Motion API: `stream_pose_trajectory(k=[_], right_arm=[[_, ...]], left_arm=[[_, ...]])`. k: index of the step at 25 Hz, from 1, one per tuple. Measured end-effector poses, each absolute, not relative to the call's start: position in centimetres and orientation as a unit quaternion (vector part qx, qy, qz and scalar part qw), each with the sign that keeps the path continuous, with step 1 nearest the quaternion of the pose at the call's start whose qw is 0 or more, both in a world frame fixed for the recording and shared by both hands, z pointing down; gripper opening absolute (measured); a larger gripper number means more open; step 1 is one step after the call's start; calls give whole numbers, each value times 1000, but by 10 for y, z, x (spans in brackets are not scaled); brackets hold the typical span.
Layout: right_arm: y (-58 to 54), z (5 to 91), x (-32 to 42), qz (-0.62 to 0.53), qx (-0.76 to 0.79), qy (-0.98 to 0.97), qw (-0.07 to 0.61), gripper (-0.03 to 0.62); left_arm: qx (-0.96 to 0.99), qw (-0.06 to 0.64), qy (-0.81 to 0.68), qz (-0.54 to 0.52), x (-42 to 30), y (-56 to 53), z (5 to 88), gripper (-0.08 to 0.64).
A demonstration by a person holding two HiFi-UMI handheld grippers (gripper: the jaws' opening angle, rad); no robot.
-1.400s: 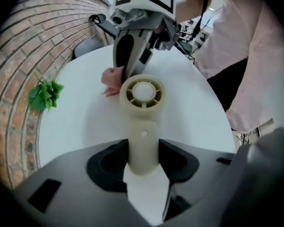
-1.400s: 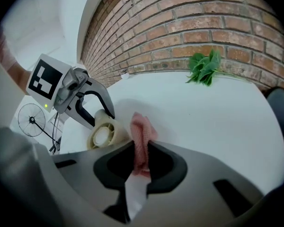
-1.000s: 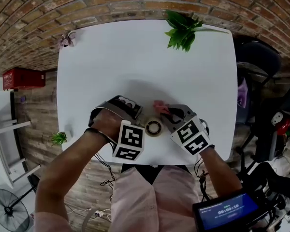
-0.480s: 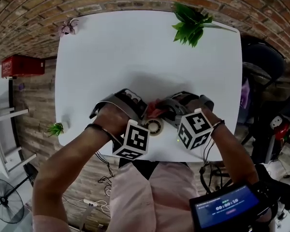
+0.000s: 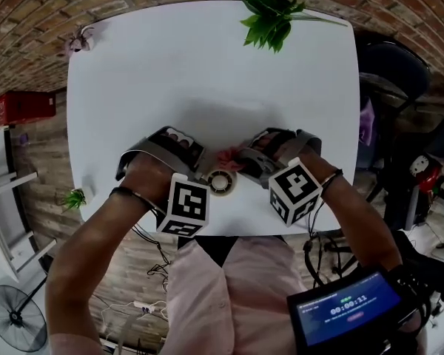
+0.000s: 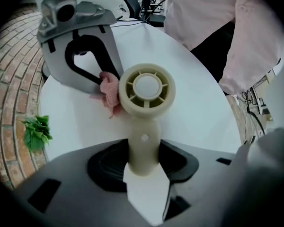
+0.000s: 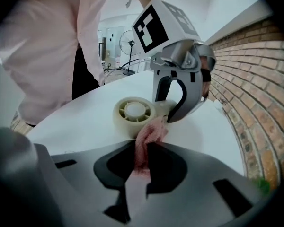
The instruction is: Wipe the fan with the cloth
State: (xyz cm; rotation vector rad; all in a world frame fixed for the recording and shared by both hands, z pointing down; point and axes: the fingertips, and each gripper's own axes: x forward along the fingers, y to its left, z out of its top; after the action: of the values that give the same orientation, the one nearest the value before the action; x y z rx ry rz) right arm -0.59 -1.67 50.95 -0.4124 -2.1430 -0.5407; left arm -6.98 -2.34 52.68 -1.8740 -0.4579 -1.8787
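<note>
A small cream handheld fan (image 6: 146,89) lies with its round grille facing up near the table's front edge (image 5: 220,181). My left gripper (image 6: 143,162) points straight down and is shut on the fan's handle (image 6: 143,143). The pink cloth (image 7: 146,138) is pinched in my right gripper (image 7: 141,161). Its free end touches the side of the fan's head (image 7: 132,113). In the head view the cloth (image 5: 228,157) sits just behind the fan, between the left gripper (image 5: 204,173) and the right gripper (image 5: 239,163).
The white table (image 5: 207,72) carries a green leafy sprig (image 5: 266,19) at its far right edge. A small pink flower (image 5: 80,41) lies at its far left corner. A dark chair (image 5: 391,76) stands to the right. A lit screen (image 5: 344,310) is near my right forearm.
My right gripper has rolled about its own axis and shifted left, bringing the cloth against the fan's head. The left gripper has kept the fan still.
</note>
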Motion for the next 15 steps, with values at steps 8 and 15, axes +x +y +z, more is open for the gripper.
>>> stream_pose_trajectory(k=[8,15], right_arm=[[-9,509,14,-111,-61,-891,435,52],[22,507,5,-26,8,-912,408,52]], left_arm=[[-693,163,-127,-691,-69,-29,528,195],[-712,61,-53,-697,-78,-37,529,195]])
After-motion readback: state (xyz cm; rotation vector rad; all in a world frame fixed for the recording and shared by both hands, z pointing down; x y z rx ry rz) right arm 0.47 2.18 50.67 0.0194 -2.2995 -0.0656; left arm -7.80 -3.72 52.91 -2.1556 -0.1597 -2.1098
